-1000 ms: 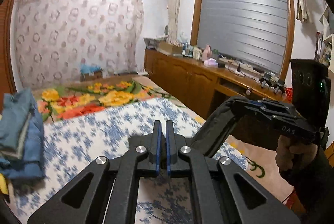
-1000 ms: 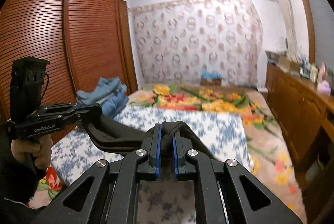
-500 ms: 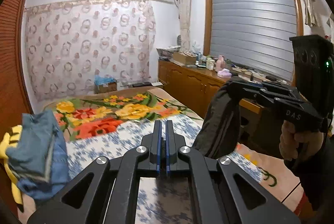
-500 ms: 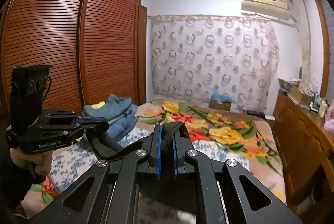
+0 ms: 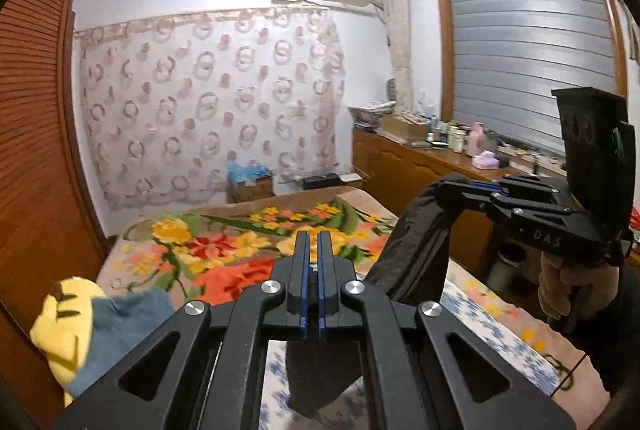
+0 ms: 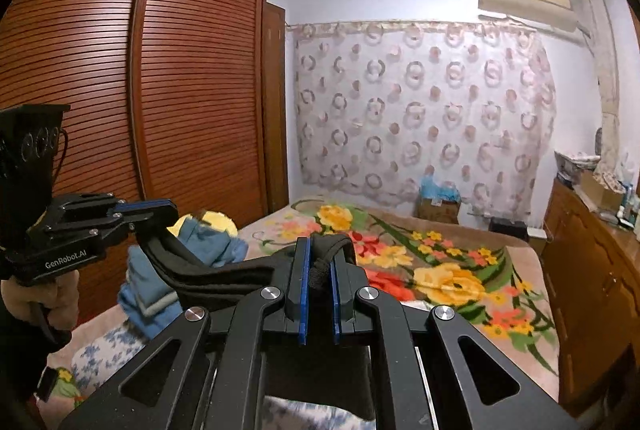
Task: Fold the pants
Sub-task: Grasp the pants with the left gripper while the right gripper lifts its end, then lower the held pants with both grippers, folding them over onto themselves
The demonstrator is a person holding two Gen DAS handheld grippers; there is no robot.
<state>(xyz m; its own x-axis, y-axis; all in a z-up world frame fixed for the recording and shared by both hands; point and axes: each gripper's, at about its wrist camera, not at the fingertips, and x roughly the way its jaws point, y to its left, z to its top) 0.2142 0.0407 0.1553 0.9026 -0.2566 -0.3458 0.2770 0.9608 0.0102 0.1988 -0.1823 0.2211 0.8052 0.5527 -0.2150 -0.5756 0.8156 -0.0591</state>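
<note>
Over the bed (image 5: 224, 250), both grippers, left gripper (image 5: 311, 242) and right gripper (image 6: 318, 250), have lifted the dark pants (image 6: 224, 274) higher, jaws clamped on the waistband, ready to lay out.

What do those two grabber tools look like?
Both are matte black with silver round bolts, triangle cut-outs and blue-lined jaws. The left gripper says GenRobot.AI in white; the right gripper says DAS and carries a boxy black block. Dark sleeves cover the person's arms.

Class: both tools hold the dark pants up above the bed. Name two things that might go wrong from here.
1. The right tool pinches only a bunched edge of the pants; it might slip out.
2. The blue clothes pile lies close beside the left tool; the hanging pants might drag across it.
</note>
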